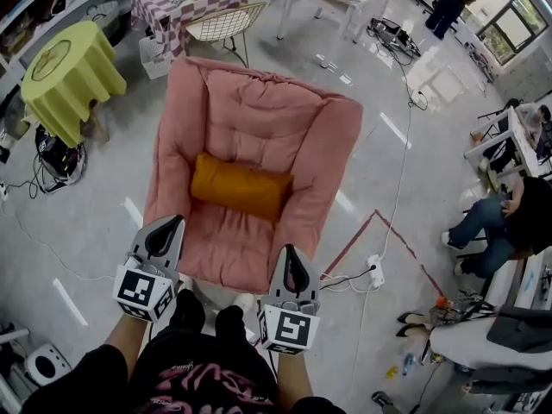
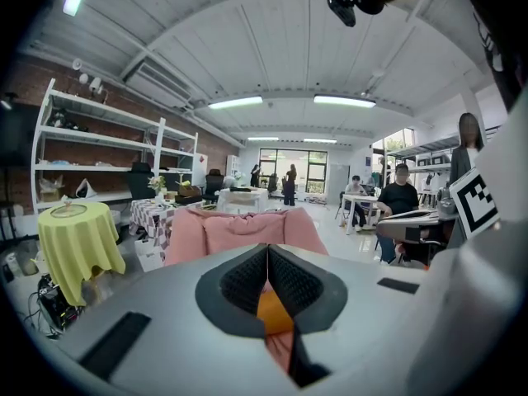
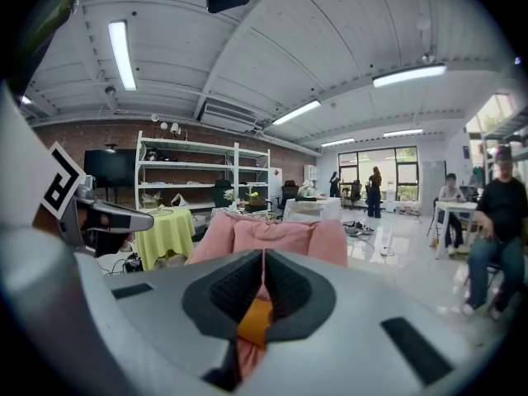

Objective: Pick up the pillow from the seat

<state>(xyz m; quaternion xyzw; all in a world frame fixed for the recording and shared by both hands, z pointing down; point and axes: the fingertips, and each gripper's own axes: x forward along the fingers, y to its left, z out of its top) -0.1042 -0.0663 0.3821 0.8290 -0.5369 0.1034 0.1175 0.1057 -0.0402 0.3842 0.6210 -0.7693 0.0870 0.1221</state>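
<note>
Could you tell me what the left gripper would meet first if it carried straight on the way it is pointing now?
Most likely the pink armchair, near its front seat edge: the left gripper, jaws shut, aims at it from close by. The orange pillow lies further in. Depth is uncertain.

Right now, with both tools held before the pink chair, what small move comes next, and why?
Probably open both jaws while reaching forward: the orange pillow lies untouched on the pink chair, and the left gripper and right gripper are shut, empty and short of it.
</note>
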